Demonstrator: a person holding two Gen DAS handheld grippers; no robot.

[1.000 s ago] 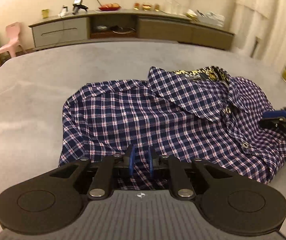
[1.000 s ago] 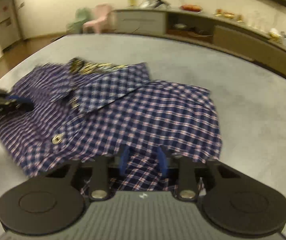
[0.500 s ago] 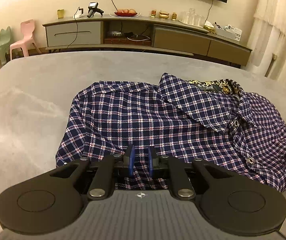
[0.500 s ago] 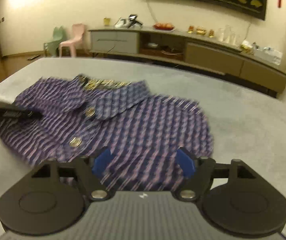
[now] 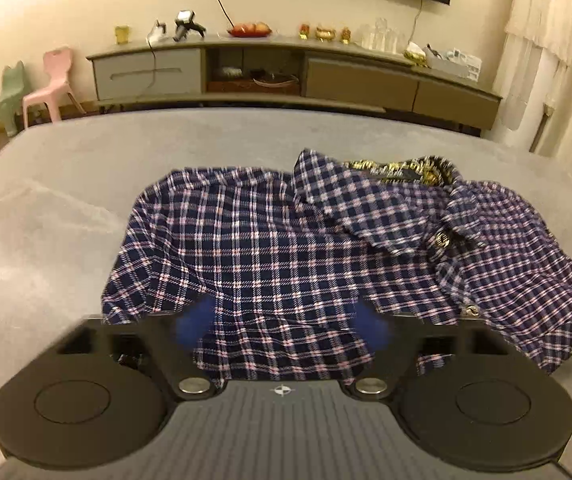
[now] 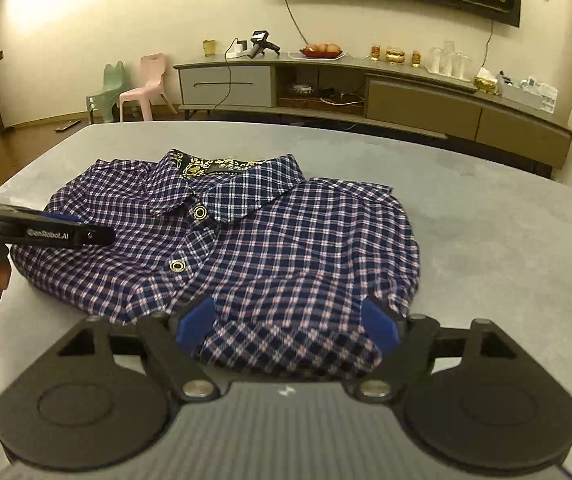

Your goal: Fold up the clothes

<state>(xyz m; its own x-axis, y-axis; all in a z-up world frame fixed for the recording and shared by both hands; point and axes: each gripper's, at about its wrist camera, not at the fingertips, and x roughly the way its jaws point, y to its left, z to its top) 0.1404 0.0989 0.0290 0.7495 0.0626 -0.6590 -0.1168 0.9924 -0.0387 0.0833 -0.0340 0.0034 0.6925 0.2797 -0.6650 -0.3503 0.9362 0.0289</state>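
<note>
As jaws just opened, shirt point(image 6: 270, 248) lies between right gripper point(image 6: 287, 330)

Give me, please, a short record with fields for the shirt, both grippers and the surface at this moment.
garment: plaid shirt, folded, collar up, lying flat
surface: grey table
left gripper: jaws have just been opening, wide apart, shirt hem between them but not pinched
right gripper: jaws have just been opening, wide apart, hem lying loose between them
background: sideboard by the wall
</note>
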